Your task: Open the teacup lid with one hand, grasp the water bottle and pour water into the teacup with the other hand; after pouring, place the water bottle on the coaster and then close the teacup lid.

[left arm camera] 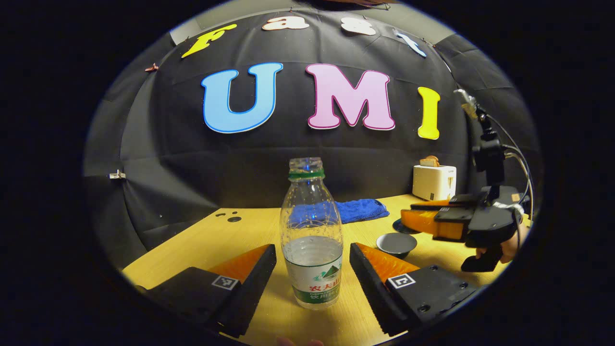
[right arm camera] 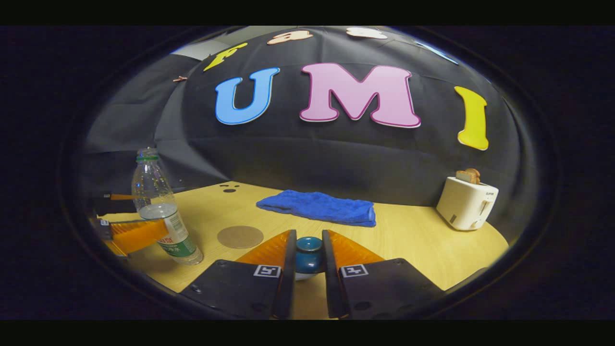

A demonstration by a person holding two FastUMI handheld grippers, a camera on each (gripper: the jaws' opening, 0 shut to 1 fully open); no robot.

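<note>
A clear water bottle (left arm camera: 312, 240), uncapped and about a third full, stands upright on the wooden table (left arm camera: 240, 235). My left gripper (left arm camera: 313, 257) is open, one finger on each side of the bottle with a gap at both. The dark teacup (left arm camera: 396, 243) sits uncovered to the right. Just above and behind it is my right gripper (left arm camera: 408, 218), held by a hand. In the right gripper view, the right gripper (right arm camera: 308, 239) is shut on the blue knob of the teacup lid (right arm camera: 308, 254). The round cork coaster (right arm camera: 240, 237) lies between the bottle (right arm camera: 161, 211) and the lid.
A blue towel (right arm camera: 319, 206) lies folded at the back of the table. A white toaster (right arm camera: 466, 202) holding toast stands at the back right. Small dark holes (right arm camera: 229, 188) mark the tabletop near the wall. The table edge runs close on the left.
</note>
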